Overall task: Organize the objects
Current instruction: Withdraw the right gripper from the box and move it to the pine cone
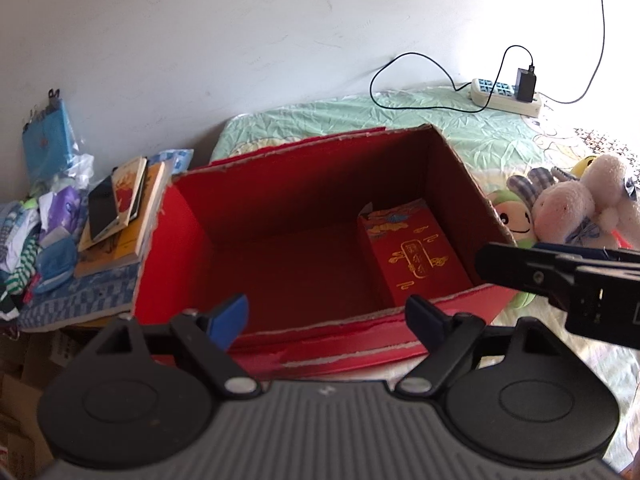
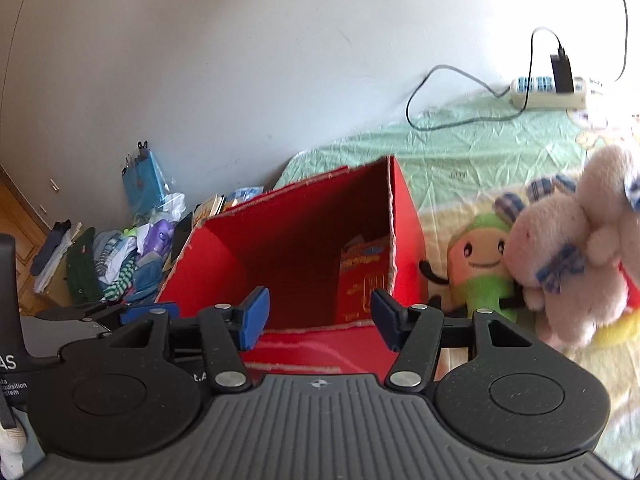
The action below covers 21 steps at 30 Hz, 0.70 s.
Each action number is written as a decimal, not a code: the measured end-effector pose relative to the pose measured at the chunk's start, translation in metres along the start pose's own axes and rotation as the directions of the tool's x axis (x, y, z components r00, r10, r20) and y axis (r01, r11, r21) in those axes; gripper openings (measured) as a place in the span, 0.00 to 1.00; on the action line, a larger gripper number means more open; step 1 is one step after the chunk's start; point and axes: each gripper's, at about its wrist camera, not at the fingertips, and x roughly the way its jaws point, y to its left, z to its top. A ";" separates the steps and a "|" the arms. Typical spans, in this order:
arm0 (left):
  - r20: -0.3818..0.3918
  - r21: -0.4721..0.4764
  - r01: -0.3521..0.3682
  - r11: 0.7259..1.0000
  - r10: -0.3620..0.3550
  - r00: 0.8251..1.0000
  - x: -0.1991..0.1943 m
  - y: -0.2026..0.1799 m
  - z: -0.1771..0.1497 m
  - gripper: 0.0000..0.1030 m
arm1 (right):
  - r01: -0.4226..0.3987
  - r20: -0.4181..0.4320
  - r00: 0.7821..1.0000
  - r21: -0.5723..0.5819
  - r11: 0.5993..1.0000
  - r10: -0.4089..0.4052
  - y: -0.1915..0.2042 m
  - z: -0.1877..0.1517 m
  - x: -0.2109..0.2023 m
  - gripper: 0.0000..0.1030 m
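Left gripper – black linkage, blue pads – is spread wide with nothing between the fingers, hovering over the near rim of the open red cardboard box. Right gripper is likewise parted and empty, at the same near rim, toward the box's right end; in the left wrist view its black body shows over the box's right corner.

The box sits on the green patterned bedsheet. Inside, at the right end, stands one flat red packet with gold print; the rest of the floor is bare.

Likely next candidates: the pile of plush toys just right of the box – a pale pink stuffed animal with checked ears lying on top of a green-and-peach smiling plush, which rests against the box wall.

Handling, my read:
- Plush is light, soft, not fragile. It compresses, so the pads need to close well past first contact.
- Fuzzy surface, so slip risk is low. Take the pink one across the head or a limb; the full body looks too wide for the jaws.
- They're tangled together, so lifting the pink one may drag the green one along.

Books with a dark phone on top lie left of the box, stiff and heavier, best gripped by an edge. White power strip sits well back at the wall.
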 end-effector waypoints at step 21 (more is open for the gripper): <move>-0.152 -0.077 -0.085 0.993 0.073 0.986 0.013 -0.012 -0.046 0.84 | -0.134 -0.264 0.949 0.154 0.979 0.172 -0.036 -0.054 0.018 0.58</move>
